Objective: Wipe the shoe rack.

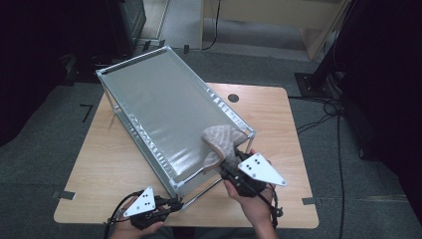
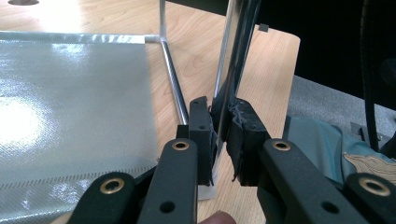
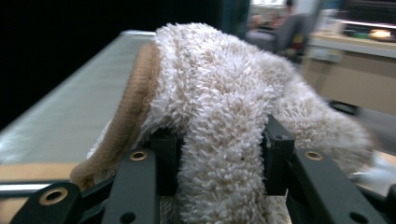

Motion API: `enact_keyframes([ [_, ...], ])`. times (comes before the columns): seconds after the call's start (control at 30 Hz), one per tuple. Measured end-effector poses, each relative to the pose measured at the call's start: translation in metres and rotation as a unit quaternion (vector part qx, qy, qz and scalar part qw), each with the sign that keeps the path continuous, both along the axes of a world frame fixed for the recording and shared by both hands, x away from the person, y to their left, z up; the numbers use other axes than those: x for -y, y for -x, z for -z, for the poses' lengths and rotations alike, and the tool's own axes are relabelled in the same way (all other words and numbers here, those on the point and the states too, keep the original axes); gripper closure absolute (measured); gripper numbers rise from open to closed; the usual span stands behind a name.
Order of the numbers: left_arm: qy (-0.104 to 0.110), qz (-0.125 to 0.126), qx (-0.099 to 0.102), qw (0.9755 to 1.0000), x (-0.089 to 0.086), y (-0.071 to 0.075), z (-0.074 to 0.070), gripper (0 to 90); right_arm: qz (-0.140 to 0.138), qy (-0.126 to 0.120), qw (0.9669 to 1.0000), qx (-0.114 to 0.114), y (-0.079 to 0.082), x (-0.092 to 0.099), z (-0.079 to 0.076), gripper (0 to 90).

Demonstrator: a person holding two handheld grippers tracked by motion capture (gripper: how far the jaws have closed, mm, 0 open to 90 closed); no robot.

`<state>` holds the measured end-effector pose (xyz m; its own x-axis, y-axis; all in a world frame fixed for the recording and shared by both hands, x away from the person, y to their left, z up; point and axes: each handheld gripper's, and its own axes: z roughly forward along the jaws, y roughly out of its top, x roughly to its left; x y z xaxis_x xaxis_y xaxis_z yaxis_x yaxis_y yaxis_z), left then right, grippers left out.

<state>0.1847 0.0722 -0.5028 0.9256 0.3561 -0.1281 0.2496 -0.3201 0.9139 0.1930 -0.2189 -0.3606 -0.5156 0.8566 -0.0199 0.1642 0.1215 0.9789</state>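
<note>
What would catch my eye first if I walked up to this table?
Probably the big silvery metal-framed rack standing slantwise across the light wooden table. Next, the fluffy cream cloth with a tan edge, clamped in the right gripper at the rack's near right corner. The left gripper is shut on a thin metal leg of the rack.

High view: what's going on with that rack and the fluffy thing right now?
A person works with two handheld grippers. The left gripper is shut on a leg of the tilted metal rack, steadying it on the wooden table. The right gripper is clamped on a fluffy cream cloth, holding it at the rack's near corner.
</note>
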Motion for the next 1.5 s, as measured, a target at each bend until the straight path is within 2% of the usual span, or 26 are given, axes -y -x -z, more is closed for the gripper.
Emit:
enact_keyframes([
  [0.07, 0.0, 0.0, 0.0, 1.0, 0.0, 0.0, 0.0, 80.6, -0.03, 0.008, 0.9995, -0.003, 0.006, -0.012, -0.001, 59.2],
  [0.17, 0.0, 0.001, -0.001, 1.0, 0.0, 0.0, 0.0, 80.6, -0.058, 0.014, 0.9982, -0.007, 0.011, -0.022, -0.001, 59.2],
  [0.23, 0.0, 0.001, -0.002, 1.0, 0.0, 0.0, 0.0, 80.6, -0.069, 0.02, 0.9974, -0.006, 0.013, -0.026, 0.0, 59.2],
  [0.3, 0.0, 0.001, -0.002, 1.0, 0.0, 0.0, 0.0, 80.6, -0.067, 0.028, 0.9973, -0.005, 0.013, -0.026, 0.001, 59.2],
  [0.43, 0.0, 0.001, -0.001, 1.0, 0.0, 0.0, 0.0, 80.6, -0.045, 0.007, 0.9988, -0.017, 0.005, -0.012, 0.004, 59.1],
  [0.57, 0.0, 0.001, -0.001, 1.0, 0.0, -0.001, 0.0, 80.6, -0.002, -0.011, 0.9997, -0.021, -0.004, 0.009, 0.009, 59.0],
  [0.67, 0.001, 0.001, -0.002, 1.0, 0.0, -0.001, 0.001, 80.5, 0.037, -0.026, 0.9987, -0.022, -0.009, 0.026, 0.014, 58.7],
  [0.77, 0.001, -0.001, -0.002, 1.0, 0.001, -0.001, 0.001, 80.6, 0.062, -0.042, 0.997, -0.02, -0.012, 0.041, 0.023, 58.2],
  [0.83, 0.001, 0.0, -0.002, 1.0, 0.001, -0.001, 0.001, 80.6, 0.071, -0.038, 0.9964, -0.026, -0.012, 0.046, 0.028, 57.6],
  [0.9, 0.001, -0.001, -0.001, 1.0, 0.001, -0.001, 0.001, 80.6, 0.08, -0.02, 0.996, -0.033, -0.012, 0.052, 0.033, 57.6],
  [1.07, 0.001, 0.0, -0.001, 1.0, 0.001, -0.001, 0.001, 80.6, 0.1, 0.0, 0.993, -0.063, -0.017, 0.062, 0.054, 57.7],
  [1.2, 0.0, 0.001, -0.001, 1.0, 0.001, -0.001, 0.001, 80.5, 0.109, 0.022, 0.99, -0.086, -0.025, 0.06, 0.075, 57.8],
  [1.33, -0.001, 0.001, -0.001, 1.0, 0.001, -0.001, 0.001, 80.5, 0.107, 0.047, 0.9832, -0.14, -0.035, 0.055, 0.1, 57.8],
  [1.37, -0.001, 0.001, -0.001, 1.0, 0.001, -0.001, 0.001, 80.5, 0.106, 0.05, 0.9799, -0.162, -0.038, 0.053, 0.108, 57.9],
  [1.4, -0.001, 0.001, -0.001, 1.0, 0.001, -0.001, 0.001, 80.5, 0.106, 0.05, 0.9799, -0.162, -0.038, 0.053, 0.108, 57.9],
  [1.47, -0.001, 0.001, 0.0, 1.0, 0.001, -0.001, 0.001, 80.5, 0.089, 0.063, 0.972, -0.208, -0.044, 0.045, 0.128, 58.0],
  [1.5, -0.002, 0.001, -0.001, 1.0, 0.001, -0.001, 0.001, 80.4, 0.079, 0.066, 0.9704, -0.218, -0.044, 0.041, 0.132, 57.9],
])
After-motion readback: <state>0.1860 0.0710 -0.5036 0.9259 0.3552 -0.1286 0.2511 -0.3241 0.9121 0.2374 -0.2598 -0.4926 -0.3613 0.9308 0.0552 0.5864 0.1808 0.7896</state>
